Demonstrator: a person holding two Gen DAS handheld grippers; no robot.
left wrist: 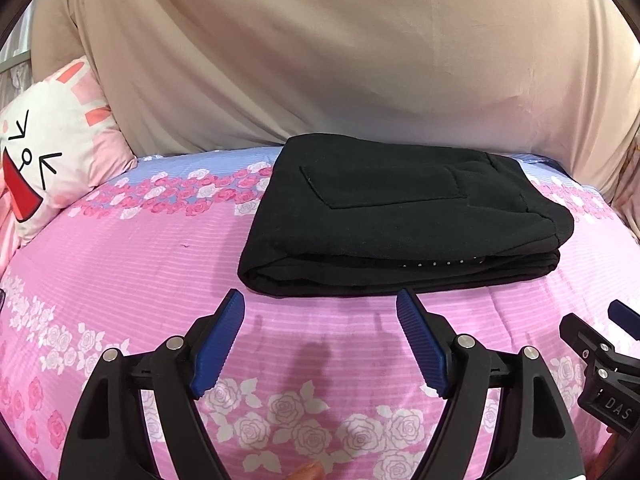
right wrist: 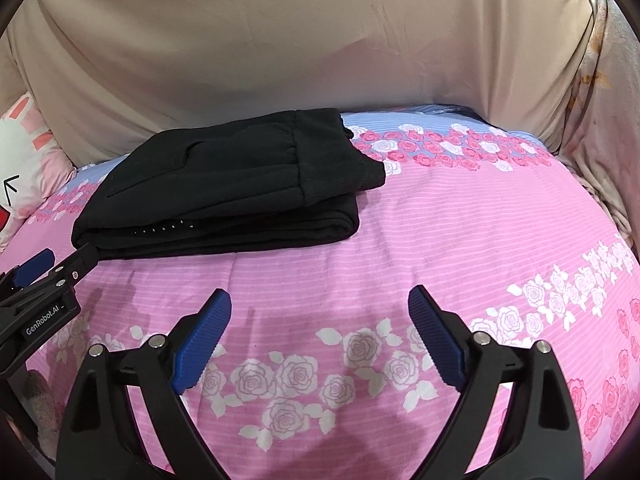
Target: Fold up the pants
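Note:
Black pants [left wrist: 400, 216] lie folded in a flat, layered stack on the pink floral bed sheet [left wrist: 160, 264]. They also show in the right wrist view [right wrist: 224, 192], at the left. My left gripper [left wrist: 320, 300] is open and empty, just in front of the stack's near edge. My right gripper [right wrist: 320, 296] is open and empty, nearer than the stack and to its right. Each gripper shows at the edge of the other's view, the right one [left wrist: 600, 344] and the left one [right wrist: 44, 280].
A white and pink cartoon rabbit pillow [left wrist: 52, 160] lies at the left of the bed. A beige cloth [left wrist: 340, 52] hangs behind the bed. The bed sheet [right wrist: 480, 240] stretches to the right of the pants.

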